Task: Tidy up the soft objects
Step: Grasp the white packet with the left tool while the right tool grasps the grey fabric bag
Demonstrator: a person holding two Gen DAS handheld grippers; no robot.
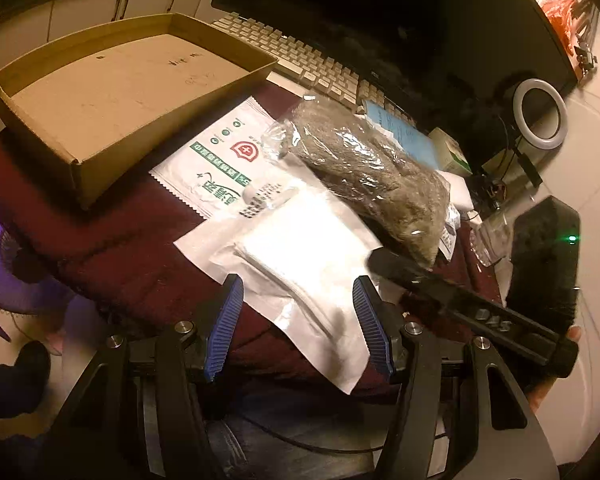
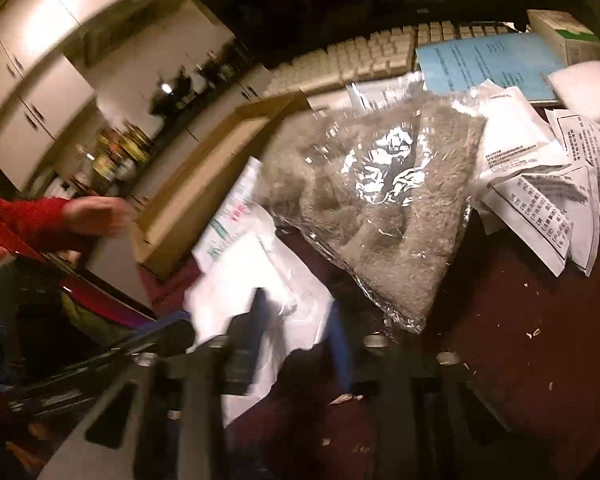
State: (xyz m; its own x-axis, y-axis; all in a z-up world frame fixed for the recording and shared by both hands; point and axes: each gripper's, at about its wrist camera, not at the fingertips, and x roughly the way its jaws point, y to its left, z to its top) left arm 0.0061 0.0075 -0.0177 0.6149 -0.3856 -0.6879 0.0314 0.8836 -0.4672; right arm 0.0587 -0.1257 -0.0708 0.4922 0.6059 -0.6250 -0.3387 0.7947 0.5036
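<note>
Landmark = cardboard tray [image 1: 100, 92], open top, sitting on the dark red desk [image 1: 132, 240] at its far-left part, nothing visible inside it. Just right of the tray's near corner lies a white wipes packet [image 1: 216, 160] with green and red print, flat on the desk. Right of that, further from the tray, a white pouch [image 1: 296, 240] in clear wrap overlaps the wipes packet's edge. Beyond the pouch, away from the tray, a grey fuzzy item in a clear plastic bag [image 1: 364, 168] lies diagonally, its near end touching the pouch. Left gripper [image 1: 298, 320]: blue-padded fingers [image 1: 228, 312] apart, straddling the near end of the white pouch, nothing clamped; whether the pads touch it I cannot tell. Right gripper [image 2: 296, 332]: view is motion-blurred, fingers look apart over the white pouch [image 2: 260, 280], nothing pinched between them. From the right wrist view the bagged fuzzy item [image 2: 372, 208] sits right of the tray [image 2: 204, 184], and a heap of loose white printed sachets [image 2: 540, 184] lies on its far side from the tray. Behind the tray: a keyboard [image 1: 300, 56] and a dark monitor [image 1: 400, 20]. A ring light [image 1: 540, 112] stands far right of the tray.
</note>
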